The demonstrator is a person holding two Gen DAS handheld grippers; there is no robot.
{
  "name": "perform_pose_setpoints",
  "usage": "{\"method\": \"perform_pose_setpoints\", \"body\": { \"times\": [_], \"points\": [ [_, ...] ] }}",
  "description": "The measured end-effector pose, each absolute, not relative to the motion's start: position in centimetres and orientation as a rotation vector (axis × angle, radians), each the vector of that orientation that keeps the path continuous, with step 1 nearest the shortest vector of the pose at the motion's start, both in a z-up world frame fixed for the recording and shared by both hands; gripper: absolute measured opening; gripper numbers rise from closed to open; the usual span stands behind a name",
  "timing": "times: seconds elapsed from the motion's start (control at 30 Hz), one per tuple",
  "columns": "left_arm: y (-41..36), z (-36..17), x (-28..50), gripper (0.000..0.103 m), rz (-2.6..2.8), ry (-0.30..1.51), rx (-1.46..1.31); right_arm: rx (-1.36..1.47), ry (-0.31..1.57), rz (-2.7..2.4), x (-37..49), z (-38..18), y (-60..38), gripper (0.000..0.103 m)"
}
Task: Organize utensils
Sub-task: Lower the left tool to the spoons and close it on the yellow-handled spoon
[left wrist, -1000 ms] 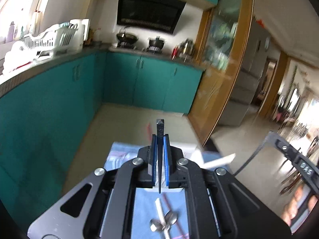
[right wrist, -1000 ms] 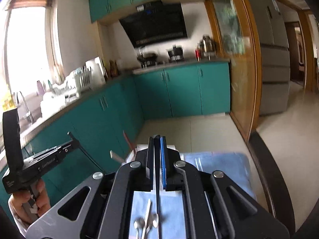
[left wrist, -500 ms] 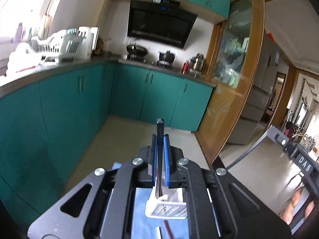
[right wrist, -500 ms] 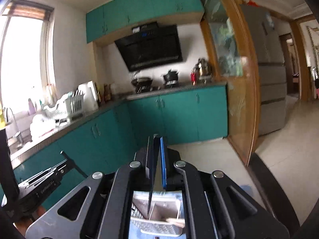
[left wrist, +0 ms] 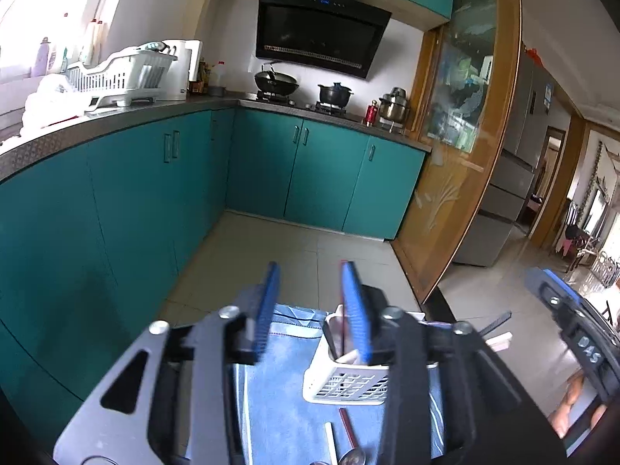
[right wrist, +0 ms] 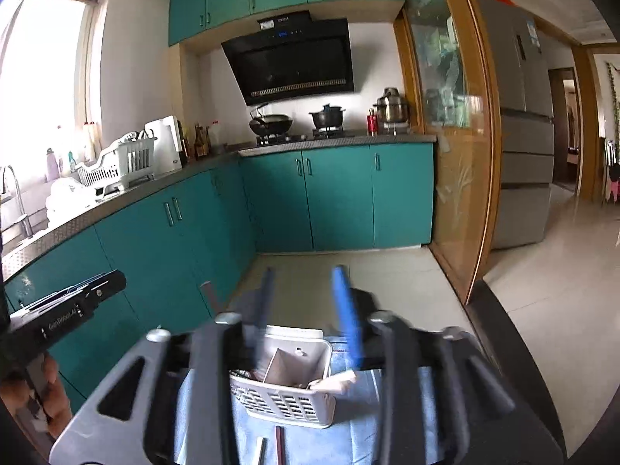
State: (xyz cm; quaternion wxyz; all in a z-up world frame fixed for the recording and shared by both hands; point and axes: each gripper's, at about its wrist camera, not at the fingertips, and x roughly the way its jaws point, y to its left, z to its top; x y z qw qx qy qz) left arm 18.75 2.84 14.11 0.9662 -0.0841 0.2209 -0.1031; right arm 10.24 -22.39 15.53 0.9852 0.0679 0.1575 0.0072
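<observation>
A white slotted utensil caddy (left wrist: 345,381) (right wrist: 286,391) stands on a blue cloth (left wrist: 279,407) (right wrist: 348,426), with a few handles inside it. In front of it lie a dark red chopstick (left wrist: 346,424) (right wrist: 279,445), a pale handle (left wrist: 329,441) (right wrist: 260,449) and a metal spoon (left wrist: 352,457). My left gripper (left wrist: 310,267) hovers above the cloth, left of the caddy. Its jaws are opening, with nothing between them. My right gripper (right wrist: 304,271) hangs over the caddy, jaws likewise opening and empty.
Teal cabinets (left wrist: 155,193) run along the left and back, and the counter holds a dish rack (left wrist: 116,77). A glass sliding door (left wrist: 457,155) stands to the right. Each view shows the other gripper at its edge, the right (left wrist: 573,333) and the left (right wrist: 66,310), each held in a hand.
Both pairs of jaws were shut and now stand apart. Both views have shifted from the loose spoons to the caddy, which now sits in front of the fingers.
</observation>
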Motion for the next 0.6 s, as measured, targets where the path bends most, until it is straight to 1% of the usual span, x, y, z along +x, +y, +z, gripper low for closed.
{"method": "perform_pose_setpoints", "body": {
  "times": [0.03,0.17,0.27,0.37,0.43,0.53,0.6],
  "points": [
    [3.3,14.2,18.1,0.04,-0.2,0.441,-0.172,0.145,0.307,0.024,9.0,15.8,-22.6,0.036],
    [6.4,13.4,14.6,0.056,-0.137,0.44,-0.181,0.181,0.306,0.07,3.1,15.4,-23.5,0.036],
    [7.9,10.6,13.1,0.062,-0.101,0.506,-0.175,0.19,0.404,0.107,-0.2,12.5,-23.7,0.036],
    [7.9,5.3,12.8,0.062,-0.091,0.663,-0.147,0.198,0.612,0.124,0.9,6.2,-22.9,0.036],
    [6.4,1.0,13.0,0.062,-0.136,0.797,-0.109,0.232,0.803,0.132,3.4,0.2,-21.8,0.035],
    [4.3,-3.1,12.7,0.06,-0.203,0.923,-0.066,0.294,0.932,0.183,5.8,-5.1,-20.1,0.033],
    [3.3,-4.5,12.6,0.06,-0.253,0.974,-0.061,0.342,0.949,0.207,7.3,-6.1,-19.6,0.033]
  ]
}}
